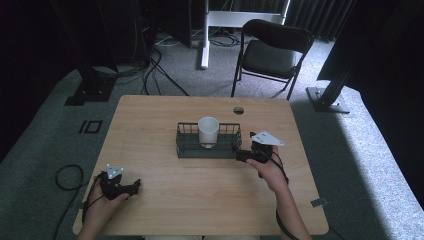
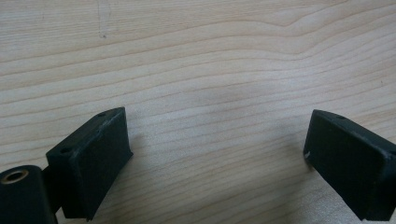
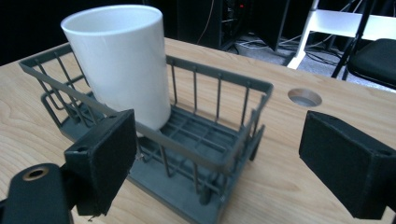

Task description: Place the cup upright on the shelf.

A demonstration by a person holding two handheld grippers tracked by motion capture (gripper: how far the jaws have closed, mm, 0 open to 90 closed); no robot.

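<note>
High view: left gripper (image 1: 134, 187) parked on table (image 1: 150, 125) at near-left edge. Right gripper (image 1: 239, 155) at right end of basket (image 1: 186, 148), cup (image 1: 208, 131) upright inside.

Left gripper view: jaws wide apart, bare wood.

Right gripper view: jaws spread, empty, flanking basket's (image 3: 224, 158) near corner. Looks like approach to basket wall or cup (image 3: 122, 56); next: advance, close.

Light wooden table (image 1: 165, 210) at centre, round cable hole (image 1: 238, 110) near far edge, 12 o'clock. Black folding chair (image 1: 272, 52) beyond, 1 o'clock — on grey carpet (image 1: 45, 130). White desk frame (image 1: 240, 20) at 12. Cables (image 1: 150, 65) trail at 11 — dark stand foot (image 1: 90, 92) at 10.
</note>
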